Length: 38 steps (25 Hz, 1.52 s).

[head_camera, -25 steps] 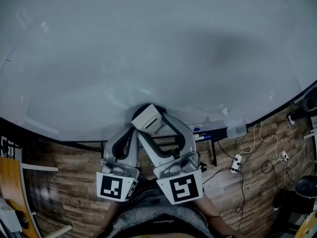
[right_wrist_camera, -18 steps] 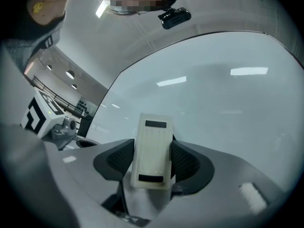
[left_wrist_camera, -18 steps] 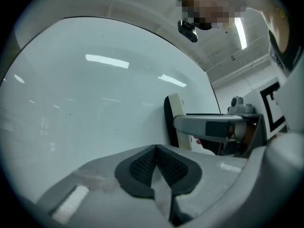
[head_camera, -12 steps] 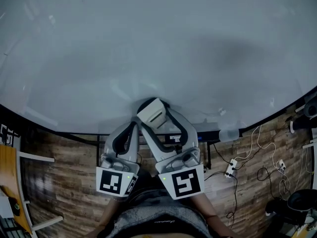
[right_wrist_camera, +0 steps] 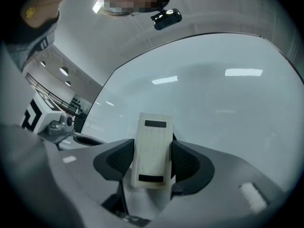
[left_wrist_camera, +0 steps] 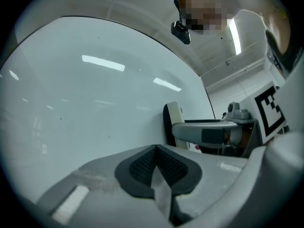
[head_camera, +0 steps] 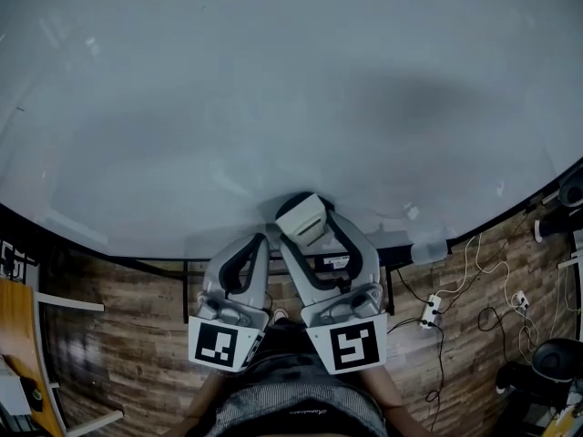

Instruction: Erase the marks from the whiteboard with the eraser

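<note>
Whiteboard (head_camera: 273, 89): it fills the space ahead of both your grippers, pale and glossy, with ceiling lights mirrored in it. In the left gripper view a few tiny dark specks dot the whiteboard (left_wrist_camera: 61, 118). Its dark lower frame runs just under the jaw tips.

Floor (head_camera: 127, 317): wood-patterned planks lie below and behind your grippers, on both sides of you.

Cables (head_camera: 492, 312): pale loops trail over the floor well off to the outer side of your right gripper, with a white power strip (head_camera: 428, 312) among them. Nothing stands between either gripper and the board.

Right gripper (head_camera: 308, 229): the 2 jaws are clamped on the eraser, 1 dark pad on each long side. Its marker cube (head_camera: 353, 344) sits at the near end, toward your body.

Left gripper (left_wrist_camera: 156, 159): the 2 jaws are pressed together with nothing between them. It hangs just beside the right gripper, its tip near the board's lower edge and lower than the right gripper's. I cannot tell whether it touches the board.

Eraser (right_wrist_camera: 153, 137): a cream block, held upright between the right jaws with its ribbed back facing you. From the left gripper view, the eraser's (left_wrist_camera: 173, 122) dark face meets the board low down.

Pose: both grippers point up and away from your torso (head_camera: 291, 399), close together, the right reaching further.
</note>
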Each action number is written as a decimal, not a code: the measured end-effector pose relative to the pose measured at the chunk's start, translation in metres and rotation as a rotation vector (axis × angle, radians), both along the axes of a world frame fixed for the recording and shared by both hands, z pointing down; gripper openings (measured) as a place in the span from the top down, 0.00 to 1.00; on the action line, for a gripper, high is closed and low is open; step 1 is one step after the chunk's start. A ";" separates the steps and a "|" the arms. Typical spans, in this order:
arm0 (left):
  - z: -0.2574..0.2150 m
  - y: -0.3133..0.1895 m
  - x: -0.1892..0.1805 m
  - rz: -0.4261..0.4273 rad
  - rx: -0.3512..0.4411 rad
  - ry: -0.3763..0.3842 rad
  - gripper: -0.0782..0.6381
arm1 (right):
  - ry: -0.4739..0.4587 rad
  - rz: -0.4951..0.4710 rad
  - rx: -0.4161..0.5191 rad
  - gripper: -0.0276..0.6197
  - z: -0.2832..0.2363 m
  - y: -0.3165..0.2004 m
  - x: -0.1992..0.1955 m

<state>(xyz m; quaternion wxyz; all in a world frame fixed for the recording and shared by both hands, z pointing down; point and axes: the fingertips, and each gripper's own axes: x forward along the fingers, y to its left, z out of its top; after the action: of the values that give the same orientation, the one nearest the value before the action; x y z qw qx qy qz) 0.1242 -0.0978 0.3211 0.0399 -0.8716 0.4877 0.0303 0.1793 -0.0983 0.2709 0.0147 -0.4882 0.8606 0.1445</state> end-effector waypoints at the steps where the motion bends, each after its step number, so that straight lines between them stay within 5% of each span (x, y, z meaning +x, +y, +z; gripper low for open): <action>1: -0.002 -0.001 0.000 0.011 0.007 0.002 0.89 | 0.000 0.014 0.006 0.57 0.000 -0.001 0.000; 12: 0.020 0.007 0.010 0.110 -0.066 0.024 0.89 | -0.010 0.075 0.052 0.57 -0.002 -0.001 0.001; 21: 0.009 -0.002 0.009 0.058 -0.034 -0.001 0.89 | 0.026 0.033 0.038 0.57 -0.001 0.000 0.004; 38: 0.015 -0.010 0.162 0.031 -0.070 -0.019 0.89 | 0.018 0.016 0.022 0.57 0.003 -0.012 0.169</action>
<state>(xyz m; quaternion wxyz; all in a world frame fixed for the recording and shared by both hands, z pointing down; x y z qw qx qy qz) 0.2866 -0.1081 0.3356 0.0136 -0.8801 0.4745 0.0056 0.3480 -0.1102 0.2744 0.0110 -0.4937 0.8550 0.1583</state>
